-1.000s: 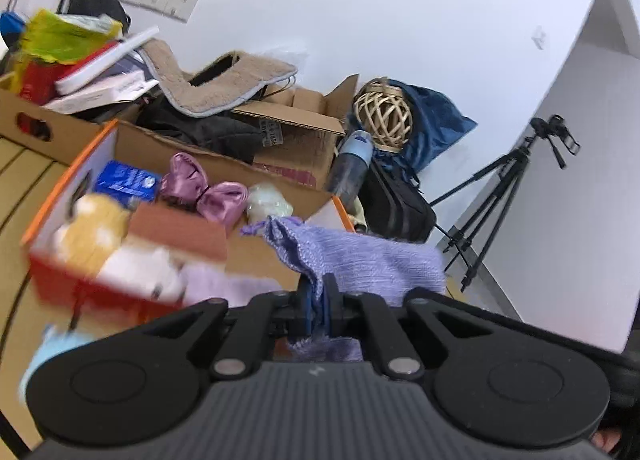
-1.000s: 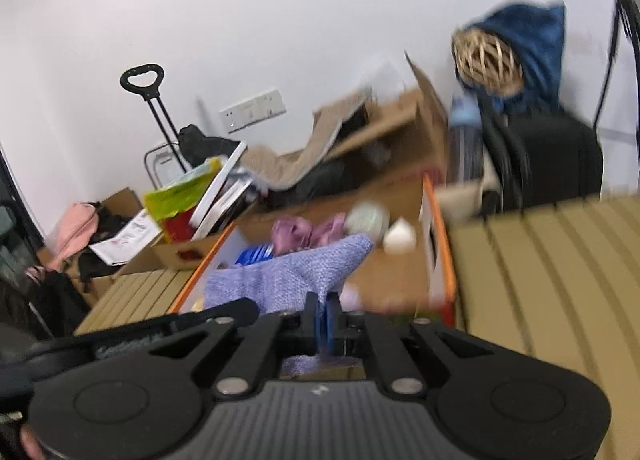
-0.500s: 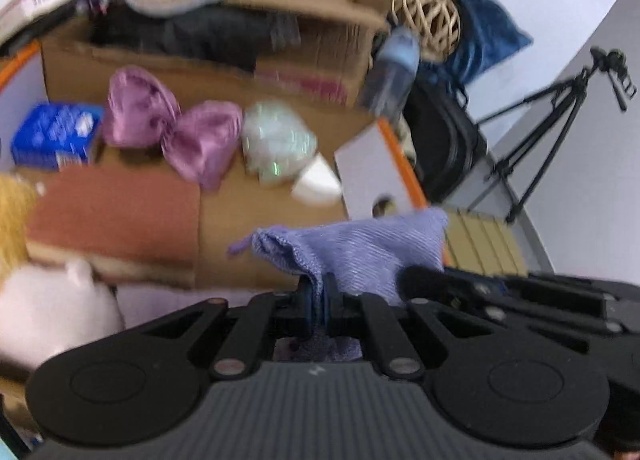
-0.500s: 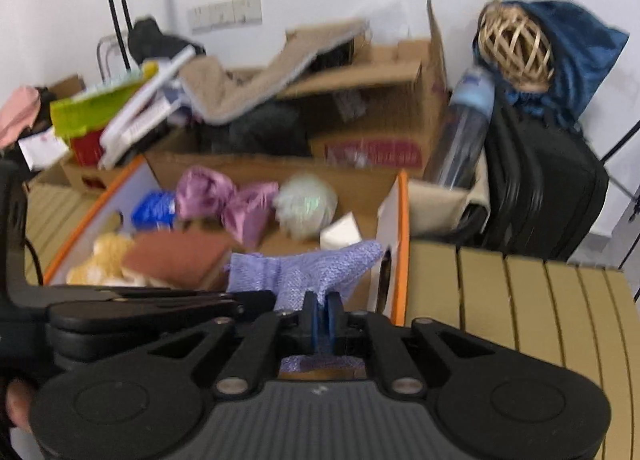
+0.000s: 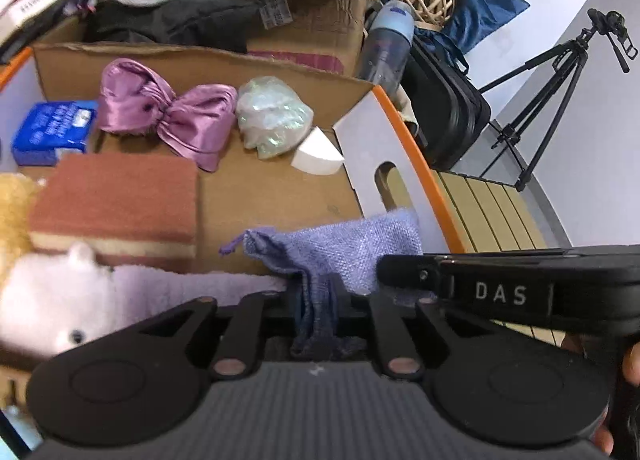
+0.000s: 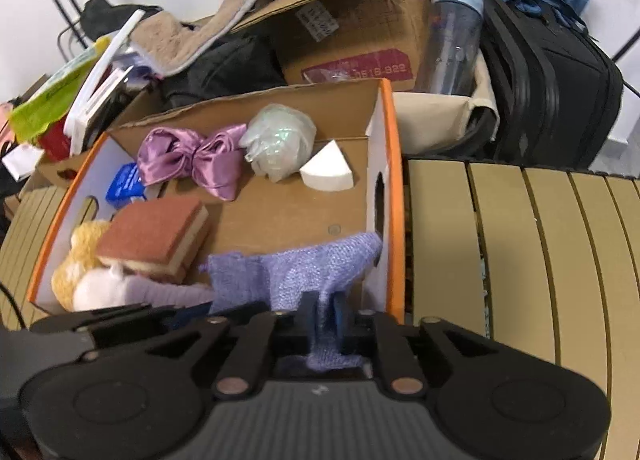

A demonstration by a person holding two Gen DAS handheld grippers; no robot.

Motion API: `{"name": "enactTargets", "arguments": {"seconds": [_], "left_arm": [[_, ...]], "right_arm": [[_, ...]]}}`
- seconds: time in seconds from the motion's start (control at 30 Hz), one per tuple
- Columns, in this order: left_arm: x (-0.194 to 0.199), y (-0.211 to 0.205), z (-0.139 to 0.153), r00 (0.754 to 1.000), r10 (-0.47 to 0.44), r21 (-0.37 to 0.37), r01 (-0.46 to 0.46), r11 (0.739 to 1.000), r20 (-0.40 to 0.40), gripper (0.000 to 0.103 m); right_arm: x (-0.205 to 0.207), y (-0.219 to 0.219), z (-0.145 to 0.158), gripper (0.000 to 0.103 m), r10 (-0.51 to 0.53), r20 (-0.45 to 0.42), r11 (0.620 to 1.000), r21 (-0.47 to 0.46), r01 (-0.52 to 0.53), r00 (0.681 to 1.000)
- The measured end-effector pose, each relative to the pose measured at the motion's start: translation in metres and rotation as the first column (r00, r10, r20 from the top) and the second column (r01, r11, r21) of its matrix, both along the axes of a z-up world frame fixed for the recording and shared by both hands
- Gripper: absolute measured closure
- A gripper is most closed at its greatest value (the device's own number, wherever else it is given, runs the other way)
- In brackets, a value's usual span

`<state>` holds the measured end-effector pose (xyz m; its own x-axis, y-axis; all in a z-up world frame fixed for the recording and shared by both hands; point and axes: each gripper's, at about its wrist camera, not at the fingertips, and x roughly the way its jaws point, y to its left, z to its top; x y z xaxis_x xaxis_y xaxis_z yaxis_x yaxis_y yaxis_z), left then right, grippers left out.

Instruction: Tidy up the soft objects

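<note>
A: Largest first: where is everything?

B: The slatted worktop (image 6: 520, 244) carries the orange-edged box (image 6: 394, 195). Half a second ago both grippers were coming in above it; now they hang low over its near right corner.

A: And inside?

B: A sponge (image 5: 116, 199), a plush (image 5: 52, 296), a satin bow (image 5: 168, 111), all lying on the floor of the box.

A: The purple cloth?

B: The cloth (image 5: 340, 244) droops into the box, strung between both tools.

A: Jaws?

B: A second ago both were clamped tight. Now the left gripper (image 5: 318, 300) and right gripper (image 6: 324, 320) are both opening a crack, with cloth between the jaws of each. I judge this is the release, so the cloth joins the others.
</note>
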<state>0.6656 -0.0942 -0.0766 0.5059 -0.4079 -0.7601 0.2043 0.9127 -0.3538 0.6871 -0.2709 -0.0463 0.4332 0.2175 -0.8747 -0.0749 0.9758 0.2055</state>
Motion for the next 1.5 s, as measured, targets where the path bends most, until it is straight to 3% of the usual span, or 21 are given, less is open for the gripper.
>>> {"name": "enactTargets", "arguments": {"seconds": [0.03, 0.1, 0.13, 0.2, 0.43, 0.6, 0.7, 0.77, 0.8, 0.93, 0.97, 1.03, 1.07, 1.17, 1.33, 1.43, 1.5], "left_arm": [[-0.003, 0.004, 0.006, 1.000, 0.002, -0.003, -0.002, 1.000, 0.004, 0.084], [-0.012, 0.012, 0.023, 1.000, 0.009, 0.003, -0.009, 1.000, 0.028, 0.062], [-0.018, 0.016, 0.033, 0.999, 0.013, 0.013, -0.014, 1.000, 0.048, 0.058], [-0.030, 0.023, 0.056, 0.996, 0.005, 0.033, -0.008, 0.999, 0.085, 0.057], [-0.094, 0.055, 0.151, 0.980, 0.001, 0.131, -0.028, 0.991, 0.198, 0.054], [-0.162, 0.084, 0.213, 0.936, 0.083, 0.130, -0.135, 0.982, 0.341, 0.040], [-0.212, 0.091, 0.227, 0.903, 0.105, 0.141, -0.179, 0.974, 0.417, 0.030], [-0.248, 0.093, 0.225, 0.878, 0.134, 0.157, -0.229, 0.961, 0.459, 0.024], [-0.264, 0.095, 0.221, 0.868, 0.148, 0.159, -0.250, 0.955, 0.474, 0.018], [-0.341, 0.100, 0.196, 0.808, 0.182, 0.161, -0.321, 0.933, 0.561, 0.013], [-0.362, 0.101, 0.189, 0.786, 0.180, 0.161, -0.334, 0.929, 0.592, 0.005], [-0.401, 0.101, 0.174, 0.740, 0.181, 0.168, -0.371, 0.913, 0.647, 0.002], [-0.421, 0.100, 0.165, 0.730, 0.169, 0.182, -0.376, 0.909, 0.662, 0.001], [-0.466, 0.102, 0.146, 0.735, 0.173, 0.176, -0.371, 0.912, 0.656, 0.000], [-0.528, 0.101, 0.112, 0.724, 0.185, 0.166, -0.384, 0.908, 0.664, 0.000], [-0.554, 0.099, 0.095, 0.746, 0.169, 0.182, -0.364, 0.914, 0.644, 0.000], [-0.568, 0.099, 0.085, 0.755, 0.180, 0.176, -0.365, 0.914, 0.631, 0.000]], "right_arm": [[-0.002, 0.000, 0.005, 0.080, 0.002, 0.007, 1.000, -0.005, -0.002, 1.000], [-0.007, -0.002, 0.019, 0.069, 0.000, 0.029, 1.000, -0.011, 0.000, 1.000], [-0.011, -0.004, 0.027, 0.066, -0.003, 0.040, 1.000, -0.010, 0.003, 0.999], [-0.021, -0.006, 0.047, 0.056, -0.004, 0.064, 1.000, -0.001, 0.005, 0.998], [-0.083, -0.003, 0.143, 0.054, 0.017, 0.201, 1.000, -0.019, -0.014, 0.979], [-0.152, 0.001, 0.207, 0.044, 0.030, 0.325, 0.999, -0.048, -0.016, 0.945], [-0.201, 0.007, 0.219, 0.033, 0.042, 0.414, 0.997, -0.081, -0.009, 0.909], [-0.235, 0.010, 0.218, 0.017, 0.033, 0.488, 0.998, -0.066, 0.000, 0.872], [-0.253, 0.011, 0.215, 0.014, 0.024, 0.524, 0.998, -0.057, 0.007, 0.852], [-0.322, 0.015, 0.194, 0.014, -0.016, 0.627, 0.998, -0.035, 0.048, 0.779], [-0.342, 0.015, 0.186, 0.014, -0.022, 0.651, 0.999, -0.022, 0.048, 0.759], [-0.375, 0.016, 0.168, 0.014, -0.020, 0.662, 0.999, -0.019, 0.044, 0.749], [-0.391, 0.017, 0.159, 0.014, -0.024, 0.658, 0.999, -0.015, 0.045, 0.753], [-0.442, 0.020, 0.133, 0.014, -0.019, 0.650, 0.999, -0.008, 0.032, 0.759], [-0.509, 0.037, 0.091, 0.011, 0.001, 0.693, 0.995, -0.074, 0.069, 0.721], [-0.532, 0.046, 0.074, 0.009, 0.019, 0.680, 0.994, -0.091, 0.059, 0.733], [-0.549, 0.052, 0.065, 0.009, 0.032, 0.694, 0.992, -0.111, 0.062, 0.719]]}}
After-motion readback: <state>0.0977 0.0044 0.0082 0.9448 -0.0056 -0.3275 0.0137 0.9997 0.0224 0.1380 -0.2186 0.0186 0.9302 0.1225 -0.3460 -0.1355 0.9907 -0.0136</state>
